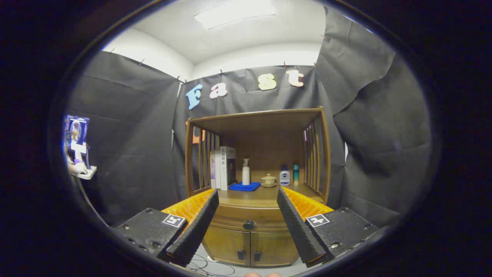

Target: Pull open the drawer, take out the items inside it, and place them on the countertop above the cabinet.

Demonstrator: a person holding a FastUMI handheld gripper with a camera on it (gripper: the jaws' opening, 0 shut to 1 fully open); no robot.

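Here your gripper (248,200) is held in the air in front of the wooden cabinet (253,234), and its two fingers are spread wide apart, with nothing between them that they touch. You see the cabinet framed in the gap between the fingers, some way ahead of them.

The drawer (250,219) is the curved band just under the countertop (255,194), and it is closed. Its dark round knob (248,224) sits in the middle of the drawer front, between your fingers and beyond their tips. Under the drawer are two small doors (251,246), each with a dark handle, and they meet at the centre line.

On the countertop, under the upper shelf board, several things stand in a row. A few upright books (223,168) are next to the left slatted side. Just beside them is a white pump bottle (246,172), with a folded blue cloth (245,186) lying in front of it. Then comes a small lidded cup on a saucer (268,180), then a small white bottle with a blue label (284,178), and a slim teal bottle (295,174) near the right slatted side.

Some cables (209,265) lie on the floor at the foot of the cabinet.
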